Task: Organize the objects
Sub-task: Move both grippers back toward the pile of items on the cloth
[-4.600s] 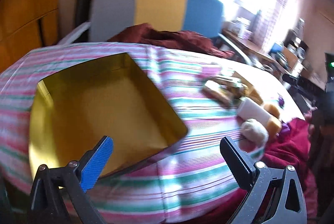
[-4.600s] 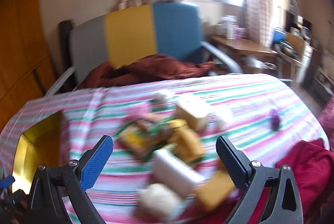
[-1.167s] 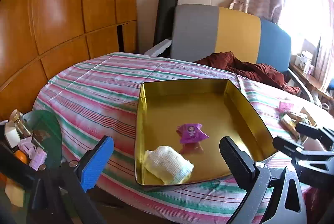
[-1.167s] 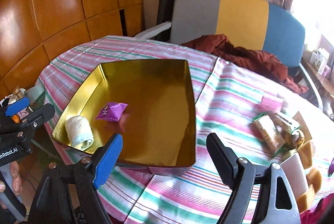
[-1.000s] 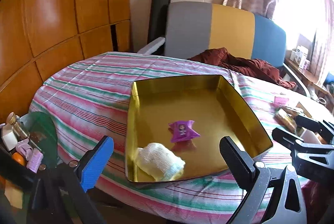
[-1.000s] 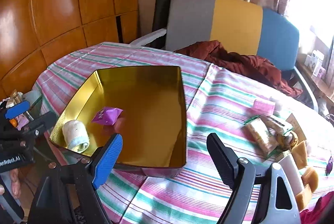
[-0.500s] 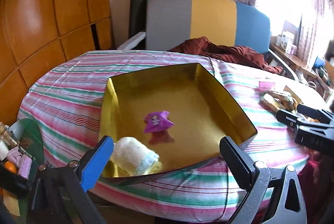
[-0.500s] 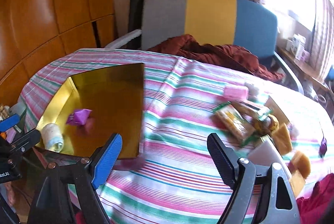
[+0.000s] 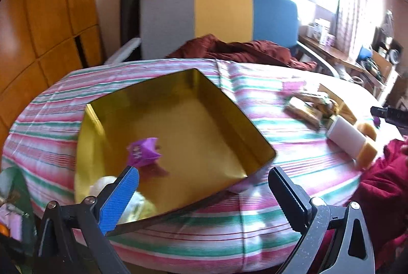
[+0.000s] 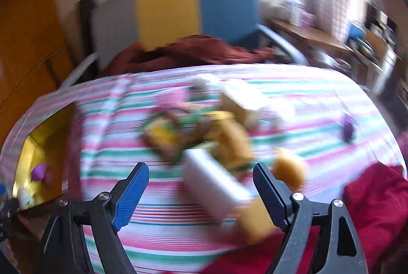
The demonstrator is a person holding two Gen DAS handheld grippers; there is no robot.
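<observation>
A gold tin tray (image 9: 178,85) lies on the striped tablecloth, with a purple wrapped sweet (image 9: 143,151) and a white rolled cloth (image 9: 107,184) inside it. My left gripper (image 9: 202,187) is open over the tray's near corner, holding nothing. In the blurred right wrist view, my right gripper (image 10: 201,184) is open above a white block (image 10: 214,184) that lies among a pile of yellow and orange snacks (image 10: 229,138). Only the tray's edge (image 10: 30,146) shows at far left there. A second purple sweet (image 10: 348,127) lies alone at the right.
A grey, yellow and blue chair (image 9: 219,21) with a dark red cloth (image 9: 237,49) stands behind the table. A red garment (image 10: 377,197) hangs at the table's near right edge. Wooden panels (image 9: 38,19) line the left wall. A cluttered desk (image 9: 357,57) sits at right.
The right gripper has swung right, from over the tray to over the snack pile. The left gripper has turned right as well, so the tray now sits lower left in its view.
</observation>
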